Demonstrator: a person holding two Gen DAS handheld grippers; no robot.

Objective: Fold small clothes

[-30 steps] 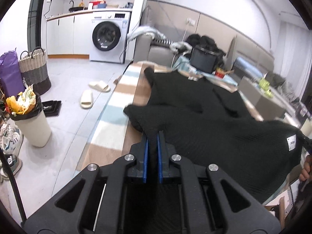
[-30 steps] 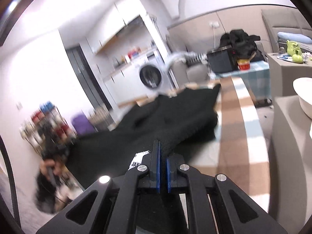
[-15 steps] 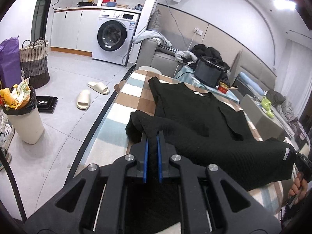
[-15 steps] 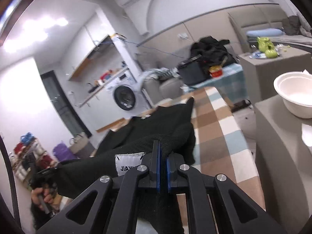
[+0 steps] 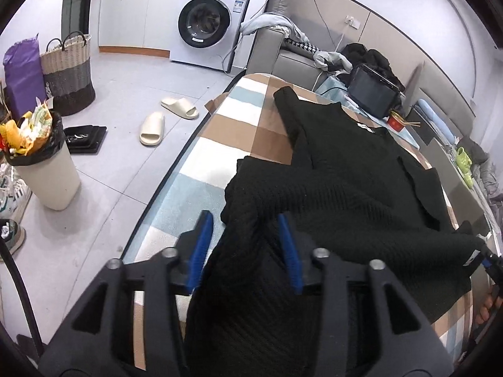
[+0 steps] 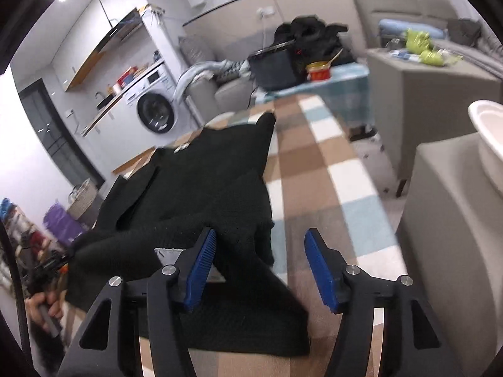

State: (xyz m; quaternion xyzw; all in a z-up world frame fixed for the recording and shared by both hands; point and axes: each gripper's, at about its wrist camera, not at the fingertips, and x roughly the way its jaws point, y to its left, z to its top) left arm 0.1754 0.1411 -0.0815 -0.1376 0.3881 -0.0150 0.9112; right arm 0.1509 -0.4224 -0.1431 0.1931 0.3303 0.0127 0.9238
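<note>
**Item: fold in progress, black knit garment on checked cover**

- Left gripper (image 5: 245,248): jaws now parted and opening, where half a second ago they were pinched shut on the hem. Cloth is still draped between the blue pads, but it is not pressed by them.
- Black sweater (image 5: 345,169): laid along the checked blanket (image 5: 226,132), collar at the far end, hem doubled over the body at the near end. A sleeve is seen folded across the right side of the chest.
- Right gripper (image 6: 261,264): jaws likewise opening, set wide; the hem corner with its white label (image 6: 168,253) lies against the left pad only, and the right pad stands clear of the cloth.
- Reading: the bottom edge is judged to have been carried up and let go, so one fold is laid; smoothing or a further fold is judged to remain.

**Surroundings, left to right (left wrist view)**

- Purple bag (image 5: 22,75) and woven basket (image 5: 69,72), far left on the floor.
- Full waste bin (image 5: 44,163), near left.
- Pair of slippers (image 5: 166,116), mid floor.
- Washing machine (image 5: 210,19), far wall.
- Dark box (image 5: 374,94) and red cup (image 5: 396,122), beyond the collar.

**Obstructions**

- None on the blanket beside the sweater. Loose cloth between both sets of pads is judged liable to be dragged on withdrawal.
</note>
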